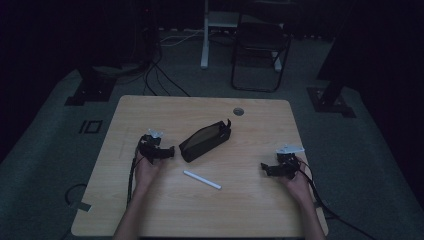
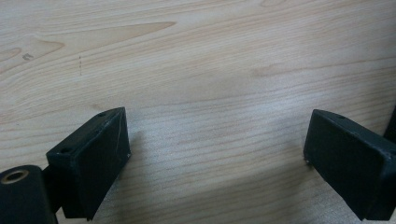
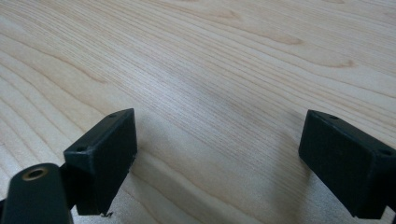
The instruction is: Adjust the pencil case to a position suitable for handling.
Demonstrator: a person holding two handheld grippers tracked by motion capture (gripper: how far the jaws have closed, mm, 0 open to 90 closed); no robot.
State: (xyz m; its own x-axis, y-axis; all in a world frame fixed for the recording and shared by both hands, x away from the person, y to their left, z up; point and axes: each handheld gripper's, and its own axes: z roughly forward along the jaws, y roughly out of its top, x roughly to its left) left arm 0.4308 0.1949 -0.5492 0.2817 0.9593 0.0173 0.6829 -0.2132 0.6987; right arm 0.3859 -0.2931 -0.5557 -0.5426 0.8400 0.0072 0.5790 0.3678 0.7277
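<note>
Your left gripper (image 1: 167, 151) sits in the left middle of the high view, just beside the near end of the black pencil pouch (image 1: 205, 141); your right gripper (image 1: 267, 169) waits at the right, well apart from everything. Both are released: in each gripper view the two black jaws stand wide with only bare wood grain of the table (image 1: 150, 112) between them, gripping nothing.

The pouch lies at the centre of the frame, slanting from lower left to upper right, its top seemingly unzipped, with a flap or pull tab standing up at the far end; the interior looks brownish, though the light is too dim to be sure. Below it, nearer you, a white pen (image 1: 202, 180) lies flat on the wood, apart from the pouch and roughly between your two hands.

Expect the pouch to be light and soft; its fabric walls will likely buckle if you pinch the middle, so take it by the rim near one end, or by the standing tab, where the material is doubled. The pen is probably stiff, smooth and light; it may roll or squirt out of a glancing grip; close across its mid-length, jaws square to the barrel, low to the table.
</note>
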